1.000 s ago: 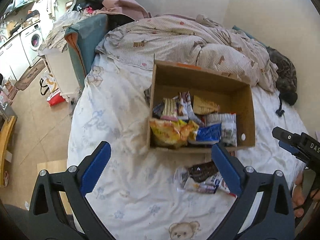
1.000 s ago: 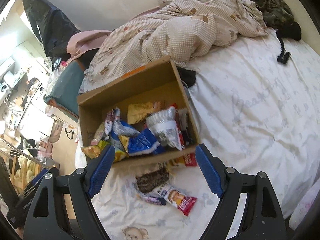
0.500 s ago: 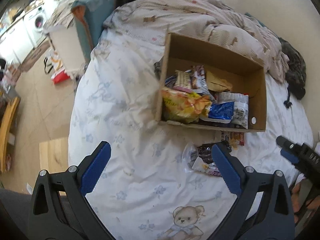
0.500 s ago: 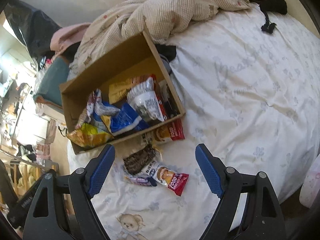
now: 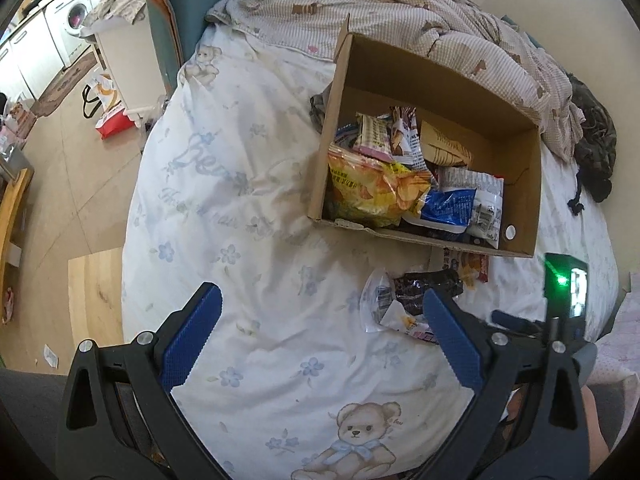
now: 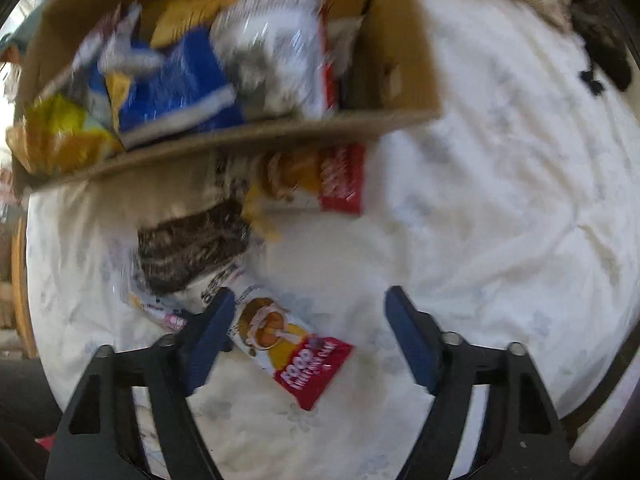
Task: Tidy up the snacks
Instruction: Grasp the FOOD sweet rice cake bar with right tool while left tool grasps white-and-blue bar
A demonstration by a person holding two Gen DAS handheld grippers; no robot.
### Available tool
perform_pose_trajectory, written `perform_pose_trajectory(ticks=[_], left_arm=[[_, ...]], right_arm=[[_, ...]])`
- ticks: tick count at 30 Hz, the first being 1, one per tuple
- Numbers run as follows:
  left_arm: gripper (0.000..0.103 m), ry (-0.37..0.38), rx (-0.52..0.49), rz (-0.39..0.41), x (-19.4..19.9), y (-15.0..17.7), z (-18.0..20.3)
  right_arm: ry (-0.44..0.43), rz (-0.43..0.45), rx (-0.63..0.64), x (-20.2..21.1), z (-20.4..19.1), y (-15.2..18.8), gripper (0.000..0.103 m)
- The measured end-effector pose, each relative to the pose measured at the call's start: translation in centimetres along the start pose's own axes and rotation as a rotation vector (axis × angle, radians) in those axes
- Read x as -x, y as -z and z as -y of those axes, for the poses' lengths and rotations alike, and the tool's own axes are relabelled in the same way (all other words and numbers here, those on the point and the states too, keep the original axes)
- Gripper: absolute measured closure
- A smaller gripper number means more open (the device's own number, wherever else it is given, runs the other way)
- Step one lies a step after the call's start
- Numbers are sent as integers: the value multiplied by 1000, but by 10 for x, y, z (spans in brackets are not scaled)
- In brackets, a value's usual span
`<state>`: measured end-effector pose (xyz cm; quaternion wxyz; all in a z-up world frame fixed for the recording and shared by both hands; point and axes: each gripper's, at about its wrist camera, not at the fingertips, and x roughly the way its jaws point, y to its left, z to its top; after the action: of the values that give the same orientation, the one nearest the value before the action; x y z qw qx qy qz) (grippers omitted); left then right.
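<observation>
A cardboard box full of snack packets stands on the bed. Several loose packets lie in front of it: a dark brown one, a red and white one against the box, and a red and white packet nearest my right gripper. My left gripper is open and empty above the sheet, left of the loose packets. My right gripper is open, low over the nearest packet, which lies between its fingers. The right wrist view is blurred.
The bed has a white sheet with bears and flowers. A rumpled checked duvet lies behind the box. The bed's left edge drops to the floor. A dark garment lies at the right.
My right gripper has dropped down and forward towards the loose packets, which now look much larger. My left gripper has shifted slightly; the right tool now shows at its right edge.
</observation>
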<state>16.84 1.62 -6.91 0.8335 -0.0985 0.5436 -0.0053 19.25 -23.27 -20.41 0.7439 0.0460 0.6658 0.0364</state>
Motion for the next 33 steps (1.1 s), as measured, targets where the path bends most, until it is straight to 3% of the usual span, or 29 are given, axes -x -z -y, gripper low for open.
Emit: perform_pose_trajectory(ticks=[2, 6, 7, 10, 14, 21, 29, 33], left_arm=[[3, 4, 16, -18, -4, 0, -3], [3, 16, 62, -38, -8, -1, -8], [3, 20, 71, -43, -10, -1, -9], [3, 21, 76, -58, -13, 0, -11], [3, 9, 75, -63, -15, 2, -11], [4, -7, 84, -107, -31, 13, -1], [5, -67, -137, -205, -78, 52, 54], [5, -71, -203, -223, -91, 67, 72]], right_arm=[[-18, -20, 18, -4, -7, 2, 32], [-48, -75, 145, -9, -37, 13, 63], [-49, -95, 175, -11, -44, 18, 65], [-39, -110, 236, -9, -59, 34, 67], [-172, -142, 193, 3, -59, 47, 68], [-169, -9, 76, 44, -24, 47, 68], [-173, 112, -49, 75, 0, 31, 68], [-184, 118, -79, 78, 9, 28, 68]])
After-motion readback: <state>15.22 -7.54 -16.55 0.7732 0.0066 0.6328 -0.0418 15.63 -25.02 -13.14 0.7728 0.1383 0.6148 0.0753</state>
